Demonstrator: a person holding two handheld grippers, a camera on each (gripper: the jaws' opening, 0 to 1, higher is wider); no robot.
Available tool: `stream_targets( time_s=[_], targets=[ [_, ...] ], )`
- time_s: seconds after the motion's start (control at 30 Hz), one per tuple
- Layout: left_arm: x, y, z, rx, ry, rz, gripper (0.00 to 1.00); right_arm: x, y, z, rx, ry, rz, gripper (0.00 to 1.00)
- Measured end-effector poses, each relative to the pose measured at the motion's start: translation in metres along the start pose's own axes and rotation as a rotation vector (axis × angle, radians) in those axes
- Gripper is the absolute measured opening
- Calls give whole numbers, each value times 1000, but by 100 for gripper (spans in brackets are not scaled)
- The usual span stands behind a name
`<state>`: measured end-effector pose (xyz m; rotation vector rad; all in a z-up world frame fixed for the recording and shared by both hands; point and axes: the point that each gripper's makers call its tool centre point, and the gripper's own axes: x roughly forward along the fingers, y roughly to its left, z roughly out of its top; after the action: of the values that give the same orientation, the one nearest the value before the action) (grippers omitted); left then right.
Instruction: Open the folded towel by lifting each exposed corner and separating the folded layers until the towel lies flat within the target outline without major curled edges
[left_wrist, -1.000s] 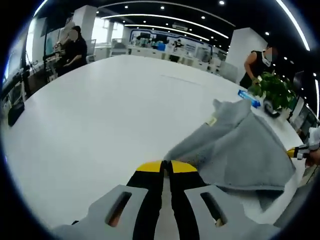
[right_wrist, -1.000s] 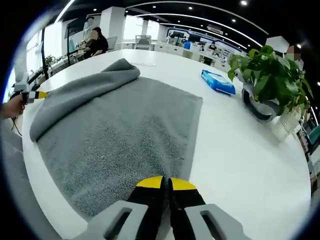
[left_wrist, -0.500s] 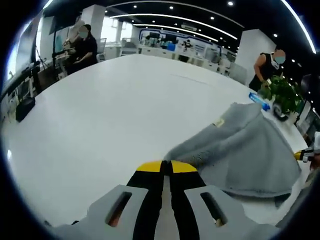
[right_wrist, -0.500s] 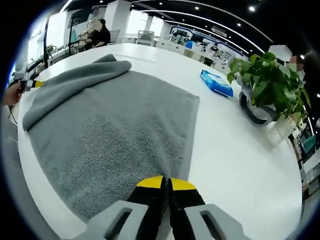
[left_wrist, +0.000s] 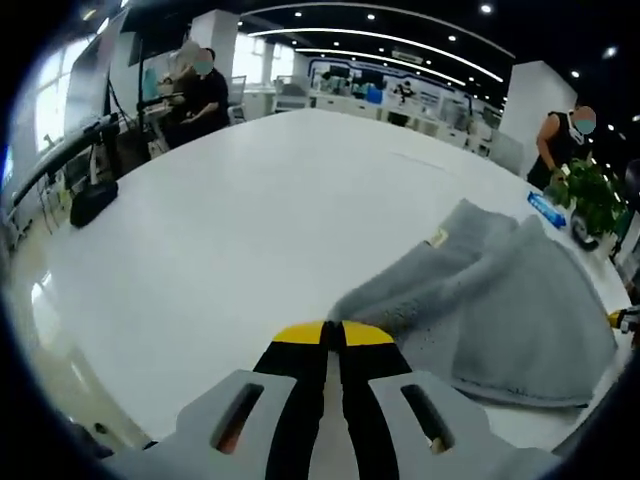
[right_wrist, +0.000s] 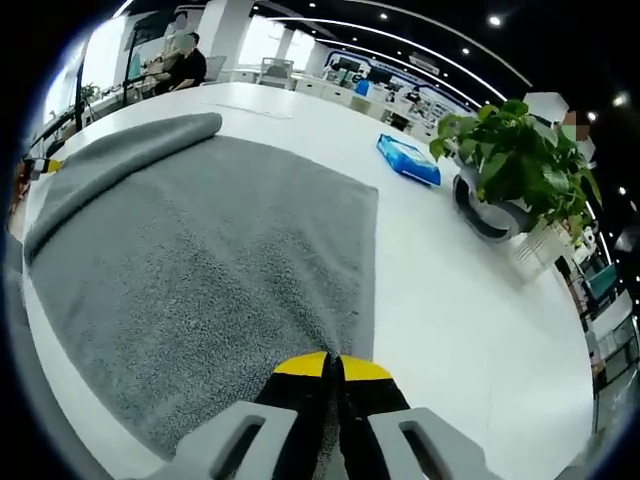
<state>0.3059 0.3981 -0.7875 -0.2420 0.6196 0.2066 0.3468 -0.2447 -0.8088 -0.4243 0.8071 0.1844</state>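
I have both tongs pinched shut on the grey towel, one at each end, so I can pull the cloth taut and spread it flat on the white table (left_wrist: 220, 230). My left tongs (left_wrist: 334, 334) close their yellow tips on a corner, and the towel (left_wrist: 490, 300) runs away toward 2 o'clock, humped in a loose fold with a small tag at its ridge. My right tongs (right_wrist: 331, 366) grip the near edge, and from there the towel (right_wrist: 210, 260) lies mostly flat toward 11 o'clock, one long rolled edge remaining at 10 o'clock. A potted plant (right_wrist: 510, 165) and a blue packet (right_wrist: 407, 160) sit well apart at 1 o'clock. I see no target outline.
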Motion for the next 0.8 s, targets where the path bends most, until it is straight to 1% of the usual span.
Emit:
stream_targets(
  time_s=[0.1, 0.23, 0.43, 0.53, 0.67, 0.8],
  targets=[
    [1, 7, 1, -3, -4, 12, 3, -2, -4, -3, 18, 0, -4, 0],
    [1, 10, 0, 6, -9, 19, 3, -3, -5, -5, 26, 0, -7, 0],
    [-8, 16, -5, 0, -11, 39, 3, -7, -9, -10, 28, 2, -22, 0],
    [-17, 19, -10, -7, -15, 51, 3, -8, -12, -15, 36, 7, -31, 0],
    [-25, 24, -18, -11, -25, 67, 3, -15, -15, -23, 54, 12, -43, 0],
    [-37, 30, -25, -33, -40, 85, 3, -18, -18, -28, 117, 15, -51, 0]
  ],
)
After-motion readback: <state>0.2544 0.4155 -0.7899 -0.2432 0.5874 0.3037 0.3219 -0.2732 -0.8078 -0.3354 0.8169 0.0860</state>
